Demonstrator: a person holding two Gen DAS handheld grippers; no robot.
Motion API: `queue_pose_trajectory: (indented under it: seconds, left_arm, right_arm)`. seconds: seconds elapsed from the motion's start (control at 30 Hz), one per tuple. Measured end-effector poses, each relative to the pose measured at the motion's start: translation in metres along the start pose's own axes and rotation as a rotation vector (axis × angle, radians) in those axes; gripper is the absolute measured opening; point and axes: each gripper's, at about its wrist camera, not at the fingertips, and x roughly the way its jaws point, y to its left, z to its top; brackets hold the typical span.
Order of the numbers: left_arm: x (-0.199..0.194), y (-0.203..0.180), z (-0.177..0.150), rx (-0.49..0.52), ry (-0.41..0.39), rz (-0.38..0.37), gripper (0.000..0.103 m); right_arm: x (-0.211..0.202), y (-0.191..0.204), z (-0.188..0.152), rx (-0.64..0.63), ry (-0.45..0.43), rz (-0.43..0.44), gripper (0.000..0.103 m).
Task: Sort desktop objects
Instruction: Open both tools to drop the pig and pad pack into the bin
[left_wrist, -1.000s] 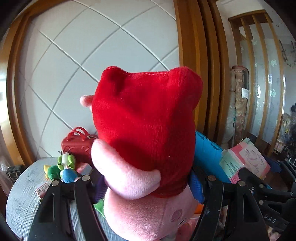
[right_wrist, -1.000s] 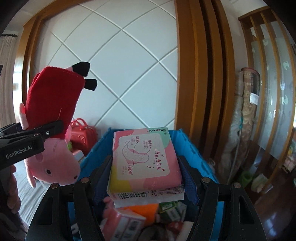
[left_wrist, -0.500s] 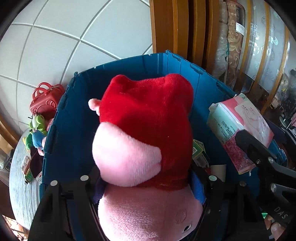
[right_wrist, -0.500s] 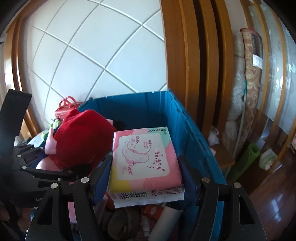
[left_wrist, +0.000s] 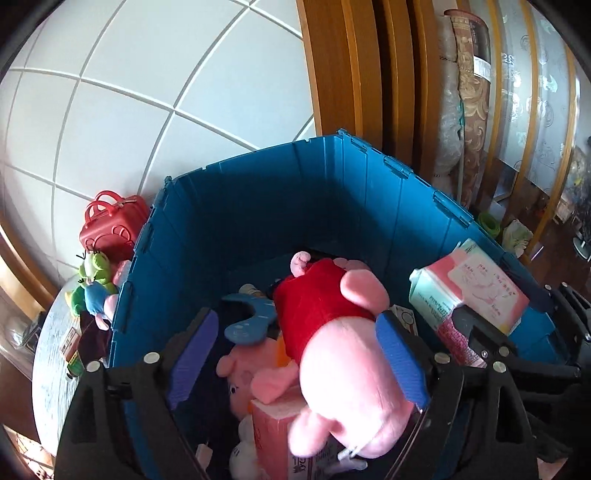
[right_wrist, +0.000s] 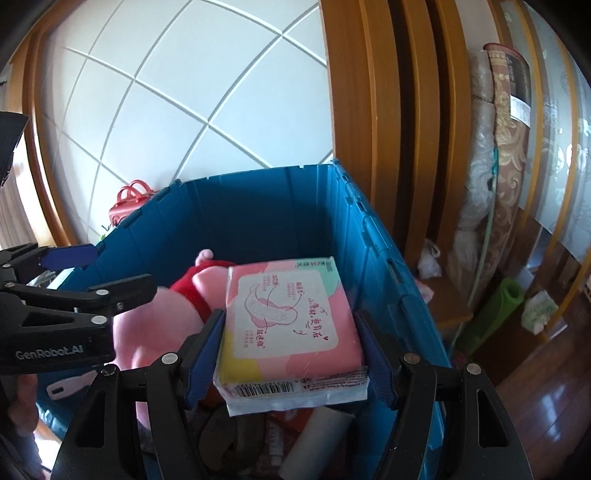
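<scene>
the left hand-held gripper (left_wrist: 295, 358) has just been opening; the pink plush pig (left_wrist: 332, 350) sags between its released jaws into the blue bin (left_wrist: 258, 192). the right hand-held gripper (right_wrist: 291, 354) grasps the pad pack (right_wrist: 291, 332), directly above the bin.

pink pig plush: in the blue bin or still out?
In. The pink pig plush lies head-down inside the blue bin on other items; the left gripper, jaws just opening, has a clear gap at its left pad.

Fuzzy cloth pig plush (left_wrist: 343, 347), ribbed plastic blue bin (left_wrist: 258, 206), glossy film-wrapped pad pack (right_wrist: 291, 325).
</scene>
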Motion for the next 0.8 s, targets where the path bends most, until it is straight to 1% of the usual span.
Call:
queue_pose_trajectory:
  seconds: [0.13, 0.33, 0.4, 0.47, 0.5, 0.53, 0.57, 0.8]
  left_arm:
    - [-0.009, 0.004, -0.012, 0.015, -0.01, 0.016, 0.088]
    - [-0.02, 0.023, -0.035, -0.029, 0.004, -0.012, 0.088]
    - [-0.021, 0.029, -0.041, -0.04, 0.005, -0.011, 0.088]
    - [-0.024, 0.035, -0.045, -0.054, 0.003, -0.012, 0.088]
    - [-0.026, 0.039, -0.048, -0.062, 0.001, -0.011, 0.088]
    - [-0.028, 0.042, -0.05, -0.068, -0.003, -0.011, 0.088]
    - [-0.031, 0.046, -0.052, -0.074, -0.009, -0.008, 0.088]
    - [-0.05, 0.074, -0.065, -0.105, -0.057, 0.009, 0.088]
  right_arm:
    - [-0.004, 0.001, -0.002, 0.0, -0.003, -0.013, 0.069]
    - [-0.008, 0.009, -0.013, -0.029, 0.014, -0.015, 0.069]
    - [-0.01, 0.011, -0.014, -0.027, 0.014, -0.014, 0.07]
    - [-0.016, 0.015, -0.015, -0.021, 0.006, -0.01, 0.073]
    - [-0.018, 0.016, -0.015, -0.02, -0.001, -0.01, 0.083]
    - [-0.021, 0.019, -0.015, -0.019, -0.008, -0.011, 0.099]
    - [-0.024, 0.021, -0.014, -0.018, -0.015, -0.015, 0.103]
    - [-0.046, 0.045, -0.008, -0.012, -0.061, -0.024, 0.103]
